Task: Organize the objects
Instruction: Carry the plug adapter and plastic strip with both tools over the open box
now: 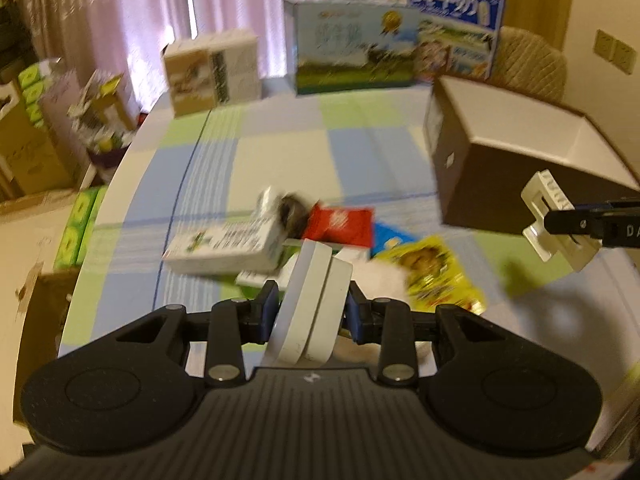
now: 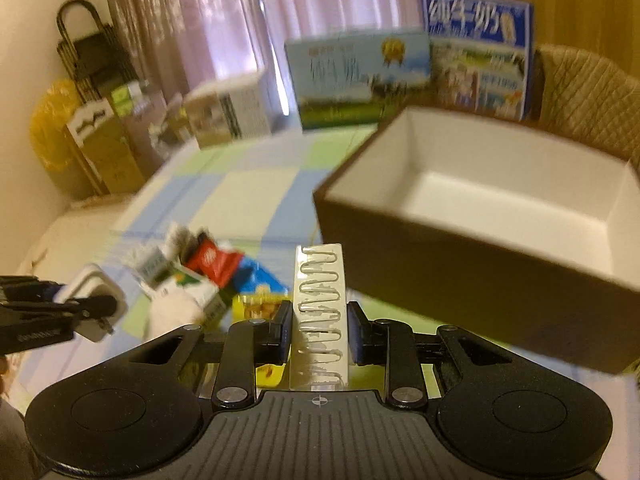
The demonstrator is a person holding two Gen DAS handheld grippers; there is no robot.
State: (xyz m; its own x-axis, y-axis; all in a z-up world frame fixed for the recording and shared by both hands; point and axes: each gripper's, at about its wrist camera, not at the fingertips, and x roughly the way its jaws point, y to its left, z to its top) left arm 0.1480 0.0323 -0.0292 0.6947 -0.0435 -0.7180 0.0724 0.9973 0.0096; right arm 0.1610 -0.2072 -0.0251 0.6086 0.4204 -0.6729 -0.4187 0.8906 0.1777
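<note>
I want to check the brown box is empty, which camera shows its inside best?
The right wrist view: it looks down into the brown box, showing bare white walls and floor. The left wrist view shows mainly its dark outer side and only a sliver of the inside.

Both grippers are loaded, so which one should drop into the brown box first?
Right, probably. The right gripper holds the cream hair claw clip with the open brown box directly ahead. The left gripper, clamped on the white charger, sits over the clutter pile, with the box off to its right.
</note>
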